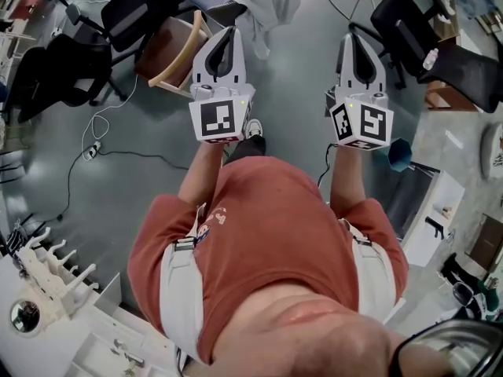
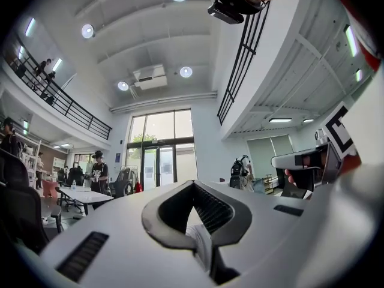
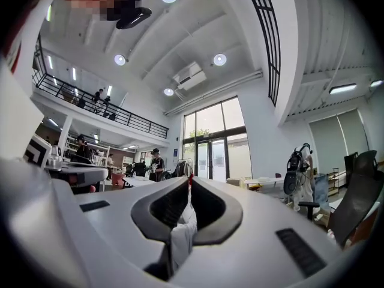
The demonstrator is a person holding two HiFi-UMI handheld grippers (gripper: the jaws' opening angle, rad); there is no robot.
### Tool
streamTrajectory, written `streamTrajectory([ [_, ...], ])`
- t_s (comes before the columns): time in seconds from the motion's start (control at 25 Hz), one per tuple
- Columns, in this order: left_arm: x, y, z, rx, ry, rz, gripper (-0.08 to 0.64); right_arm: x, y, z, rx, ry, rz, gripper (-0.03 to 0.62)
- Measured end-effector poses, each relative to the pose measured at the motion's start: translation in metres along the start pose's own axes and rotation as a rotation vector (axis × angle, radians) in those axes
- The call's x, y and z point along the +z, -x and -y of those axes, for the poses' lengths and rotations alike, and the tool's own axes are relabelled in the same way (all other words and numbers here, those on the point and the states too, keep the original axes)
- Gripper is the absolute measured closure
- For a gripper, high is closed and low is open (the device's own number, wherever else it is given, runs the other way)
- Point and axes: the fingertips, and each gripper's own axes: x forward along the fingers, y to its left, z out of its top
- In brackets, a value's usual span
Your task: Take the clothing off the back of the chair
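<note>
Grey floor (image 1: 299, 116) fills the head view, where we stand in a red shirt (image 1: 267, 226) with both tools held out roughly level. White clothing (image 1: 271, 6) hangs over a dark chair (image 1: 222, 12) at the top edge, ahead of us and between the two tools. A wooden chair (image 1: 177, 57) sits just left of it. Our left gripper (image 1: 229, 31) and right gripper (image 1: 354, 39) both have their jaws together, short of the clothing, with nothing hanging from either.

From the left gripper view we look into a tall white hall with glass doors (image 2: 159, 155) and a table (image 2: 84, 195). The jaws meet at the tip and hold nothing. Through the opening behind the tip, a strip of the white clothing shows at lower right. The right gripper juts in at the far right.

In the right gripper view we see the same hall, with a balcony (image 3: 96, 110) on the left. These jaws are pressed together too, empty, and the clothing shows through their opening at lower left.
</note>
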Motion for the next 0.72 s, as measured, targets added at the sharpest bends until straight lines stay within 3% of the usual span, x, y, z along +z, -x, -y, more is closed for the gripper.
streamTrajectory([
  [0.32, -0.022, -0.064, -0.049, -0.025, 0.01, 0.006, 0.546, -0.014, -0.077, -0.018, -0.008, 0.022, -0.018, 0.566],
  [0.72, -0.04, -0.106, -0.07, -0.066, 0.043, -0.013, 0.546, -0.021, -0.116, -0.018, -0.05, 0.047, -0.023, 0.565],
])
